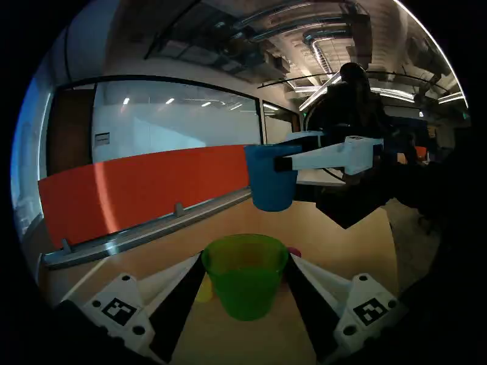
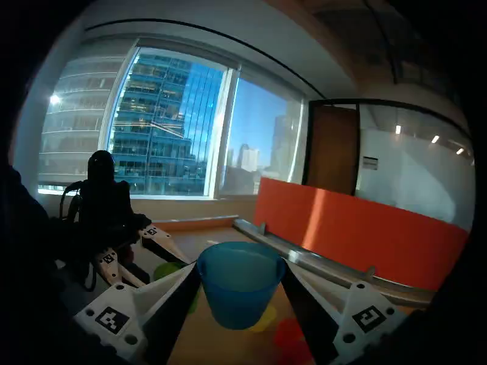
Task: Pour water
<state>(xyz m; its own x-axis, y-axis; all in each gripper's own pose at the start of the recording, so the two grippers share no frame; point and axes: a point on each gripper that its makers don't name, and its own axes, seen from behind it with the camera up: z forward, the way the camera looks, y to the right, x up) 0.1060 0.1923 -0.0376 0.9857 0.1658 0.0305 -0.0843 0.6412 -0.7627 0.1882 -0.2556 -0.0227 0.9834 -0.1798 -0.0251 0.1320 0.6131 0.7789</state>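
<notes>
Left gripper clamped on green cup, upright over the table. Right gripper gripping blue cup, also upright. I judge no pour started, so the tilt is left to do. Left gripper view puts blue higher, beyond green. Right gripper view looks into its mouth, water unclear.

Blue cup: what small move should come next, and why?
Probably bring the blue cup nearer, over the mouth of the green cup, before tipping. In the left gripper view it hangs upright, higher and farther off than the green cup, so pouring now would likely miss.
</notes>
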